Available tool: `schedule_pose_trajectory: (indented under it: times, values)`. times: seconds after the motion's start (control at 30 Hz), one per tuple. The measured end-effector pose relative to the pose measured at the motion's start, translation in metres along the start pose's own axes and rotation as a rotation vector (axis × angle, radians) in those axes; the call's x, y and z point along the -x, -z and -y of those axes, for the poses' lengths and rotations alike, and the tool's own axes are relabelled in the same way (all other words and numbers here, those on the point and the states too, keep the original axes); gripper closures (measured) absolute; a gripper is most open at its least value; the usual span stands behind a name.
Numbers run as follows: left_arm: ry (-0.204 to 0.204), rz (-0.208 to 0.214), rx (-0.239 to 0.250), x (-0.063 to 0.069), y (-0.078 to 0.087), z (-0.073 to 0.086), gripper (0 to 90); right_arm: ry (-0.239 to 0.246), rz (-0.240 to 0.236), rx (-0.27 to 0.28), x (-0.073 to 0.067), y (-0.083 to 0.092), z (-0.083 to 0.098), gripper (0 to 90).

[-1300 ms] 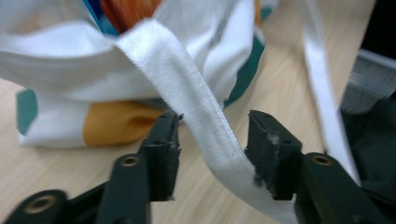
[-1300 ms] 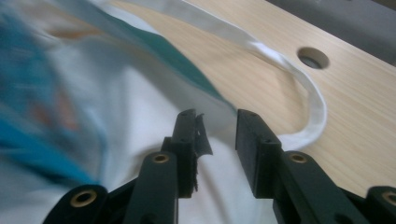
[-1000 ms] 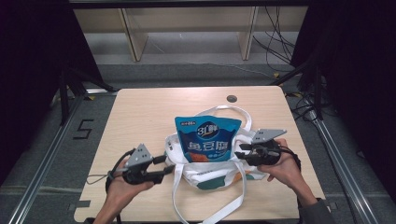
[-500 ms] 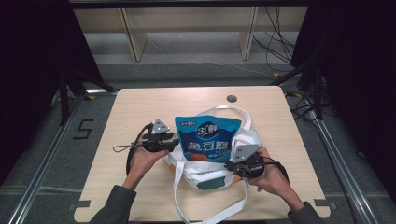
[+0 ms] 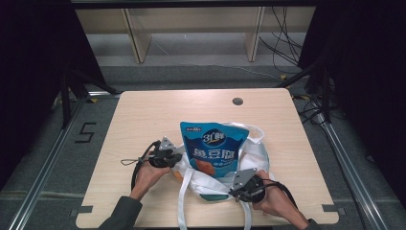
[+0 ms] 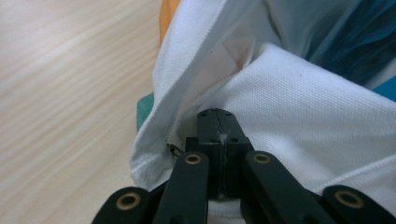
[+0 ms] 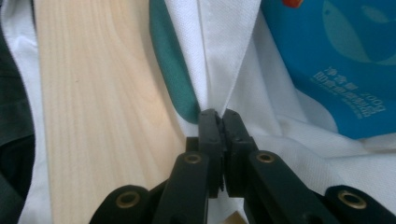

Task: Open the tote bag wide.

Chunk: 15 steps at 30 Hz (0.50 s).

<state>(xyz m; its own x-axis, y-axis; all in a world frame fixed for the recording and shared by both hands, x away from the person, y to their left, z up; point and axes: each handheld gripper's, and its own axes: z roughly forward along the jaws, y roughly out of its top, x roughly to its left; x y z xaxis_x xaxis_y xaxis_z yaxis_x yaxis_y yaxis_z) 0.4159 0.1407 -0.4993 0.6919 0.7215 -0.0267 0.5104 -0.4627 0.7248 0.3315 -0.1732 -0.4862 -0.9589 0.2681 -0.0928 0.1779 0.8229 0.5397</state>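
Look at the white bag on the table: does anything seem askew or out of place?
The blue snack pouch stands half out of the white tote bag, which lies crumpled, its straps trailing off the table's near edge. Both grippers pinch the bag's fabric; nothing looks spilled or torn.

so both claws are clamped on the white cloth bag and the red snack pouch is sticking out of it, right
Not quite: the pouch is blue, not red. The high view shows the blue snack pouch standing out of the white cloth tote bag on the pale wooden table. The rest holds: the left claw and the right claw are each shut on the bag's fabric, as the gripper views show.
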Motion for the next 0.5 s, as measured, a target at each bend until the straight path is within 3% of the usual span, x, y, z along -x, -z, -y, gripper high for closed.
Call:
schedule_pose_trajectory:
  times: [0.17, 0.23, 0.27, 0.33, 0.37, 0.4, 0.5]
  values:
    - [-0.06, -0.034, -0.013, 0.004, 0.002, 0.0, 89.1, -0.033, 0.004, 0.021, 0.0, -0.002, 0.003, 88.5]
    - [-0.036, -0.039, -0.011, 0.005, 0.007, -0.003, 85.9, -0.057, 0.004, 0.03, 0.001, -0.002, 0.003, 87.2]
    - [-0.023, -0.052, 0.019, 0.006, 0.011, -0.005, 81.6, -0.058, -0.006, 0.037, 0.002, -0.002, 0.004, 86.0]
    - [-0.04, -0.055, 0.046, 0.007, 0.021, -0.011, 78.0, -0.083, -0.018, 0.036, 0.001, 0.001, 0.004, 80.7]
    - [-0.033, -0.049, 0.082, 0.008, 0.026, -0.015, 77.7, -0.093, -0.044, 0.078, 0.003, 0.006, 0.003, 75.8]
    - [-0.024, -0.056, 0.111, 0.009, 0.03, -0.019, 77.7, -0.093, -0.044, 0.078, 0.003, 0.006, 0.003, 72.9]
    - [-0.059, -0.09, 0.148, 0.004, 0.036, -0.036, 77.7, -0.126, -0.029, 0.143, 0.007, 0.022, -0.001, 64.9]
